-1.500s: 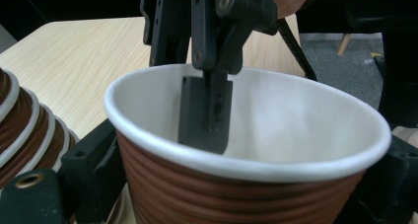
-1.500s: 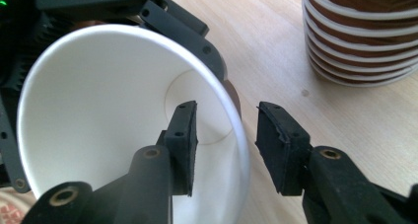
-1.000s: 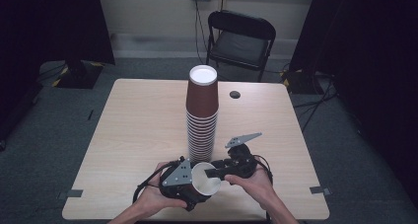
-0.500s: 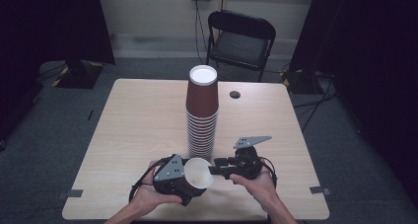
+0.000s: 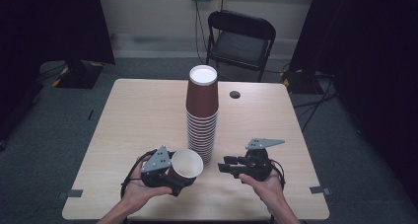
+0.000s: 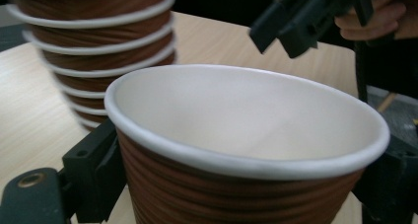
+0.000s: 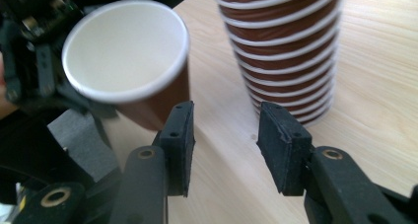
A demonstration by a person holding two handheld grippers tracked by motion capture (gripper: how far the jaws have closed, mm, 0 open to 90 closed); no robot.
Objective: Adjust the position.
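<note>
Dark curtains and a folding chair [image 5: 240,36] stand behind the light wooden worktop [image 5: 138,115], on which a tall stack of brown ribbed paper cups [image 5: 202,115] rises near the middle. A second ago the two hand-held grippers were seen close together at the front edge, with a single cup between them; now they are drawn apart, one on either side of the stack's foot. The single paper cup [image 5: 185,166] has gone with the left hand-held gripper [image 5: 170,174], whose jaws are closed on its ribbed wall just below the rim, the mouth tilted up and toward the stack. In the left gripper view the cup [image 6: 246,150] is seen clamped on both sides. The right hand-held gripper [image 5: 227,168] is held just right of the stack with its jaws partly open and nothing between them; they have just been closing a little, and in the right gripper view bare worktop is seen in the gap. From this it is judged that one cup has been separated and passed to the left side, leaving the right free for the next cup.
</note>
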